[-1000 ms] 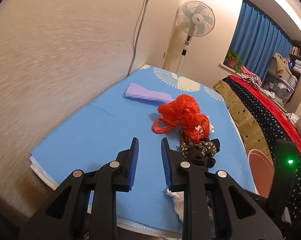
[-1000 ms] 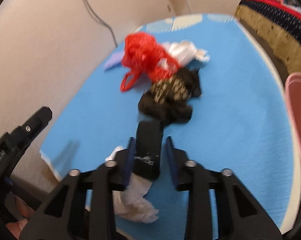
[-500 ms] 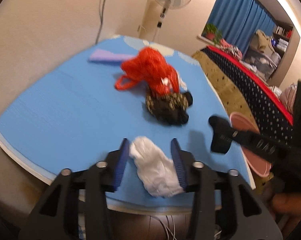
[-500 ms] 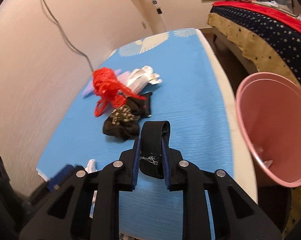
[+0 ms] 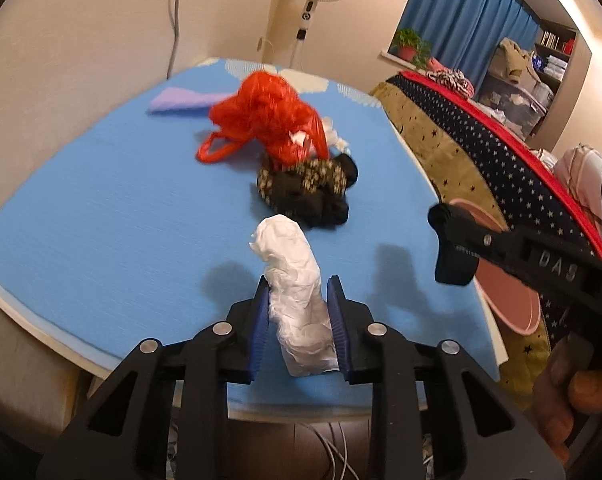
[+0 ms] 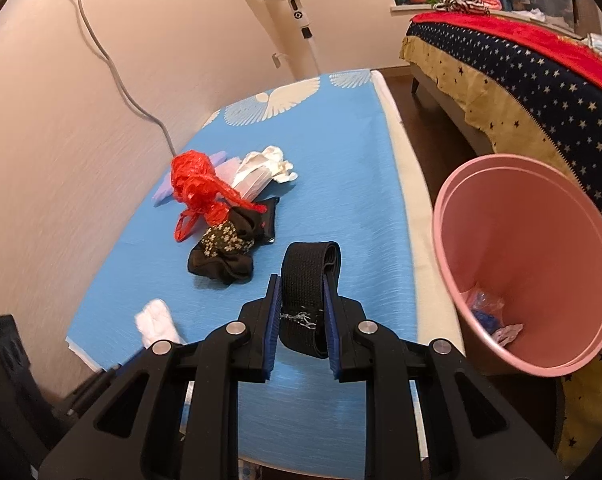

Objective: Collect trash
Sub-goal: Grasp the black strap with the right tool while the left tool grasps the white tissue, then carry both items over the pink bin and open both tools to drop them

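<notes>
At the near edge of the blue mat (image 5: 101, 208), the left gripper (image 5: 299, 312) has just been closing on a crumpled white wad (image 5: 297, 284), and its pads now press both sides; the right gripper (image 6: 302, 312) is clamped on a folded black elastic band (image 6: 307, 280), with the pink bin (image 6: 541, 248) standing at three o'clock of it, open mouth tilted this way; a red plastic bag (image 6: 197, 192) and a dark floral cloth (image 6: 225, 252) lie at eleven o'clock, untouched; the likely trouble: the soft wad could slide out during the lift, and the band, let go too early, could fall short of the rim.
</notes>
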`<state>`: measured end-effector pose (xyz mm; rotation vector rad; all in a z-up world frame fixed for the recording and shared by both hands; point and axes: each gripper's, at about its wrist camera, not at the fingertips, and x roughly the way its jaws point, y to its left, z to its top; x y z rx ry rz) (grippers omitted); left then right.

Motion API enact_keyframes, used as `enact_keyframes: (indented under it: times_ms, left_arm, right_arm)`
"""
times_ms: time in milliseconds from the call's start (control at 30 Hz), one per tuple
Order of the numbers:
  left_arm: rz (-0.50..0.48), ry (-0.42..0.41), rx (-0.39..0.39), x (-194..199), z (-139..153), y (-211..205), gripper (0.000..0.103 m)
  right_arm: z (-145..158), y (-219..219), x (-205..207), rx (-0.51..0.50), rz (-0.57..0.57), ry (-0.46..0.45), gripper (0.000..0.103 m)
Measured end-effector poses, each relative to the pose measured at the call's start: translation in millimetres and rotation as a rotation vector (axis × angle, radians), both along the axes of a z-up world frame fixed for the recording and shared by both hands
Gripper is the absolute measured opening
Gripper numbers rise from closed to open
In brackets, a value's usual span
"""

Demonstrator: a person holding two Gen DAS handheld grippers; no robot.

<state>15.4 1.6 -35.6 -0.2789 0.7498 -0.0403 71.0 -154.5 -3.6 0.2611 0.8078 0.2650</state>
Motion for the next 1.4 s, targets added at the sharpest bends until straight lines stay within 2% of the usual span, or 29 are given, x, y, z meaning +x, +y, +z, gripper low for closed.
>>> enact_keyframes:
  times_ms: [200, 400, 733, 1400]
  left_arm:
    - [0.013, -0.048, 0.029, 8.8, 15.3, -4.7, 0.027]
    - [-0.016, -0.108, 0.067, 17.9, 28.6, -14.8, 0.027]
    - [-0.036, -0.15, 0.078, 34.8, 36.1, -30.2, 0.027]
    - [-0.246, -0.22, 0.067, 65.5, 47.8, -107.4, 0.028]
  right_arm:
    - [7.9, -8.5, -0.3, -0.023, -0.028, -0.03, 0.021]
    - [13.4, -15.6, 0.3, -0.051, -0.062, -0.059, 0.021]
    - [24.2, -42.7, 0.3, -0.096, -0.192, -0.106, 0.021]
    - [45.3, -123.3, -14.8, -0.18, -0.518, -0.155, 0.021]
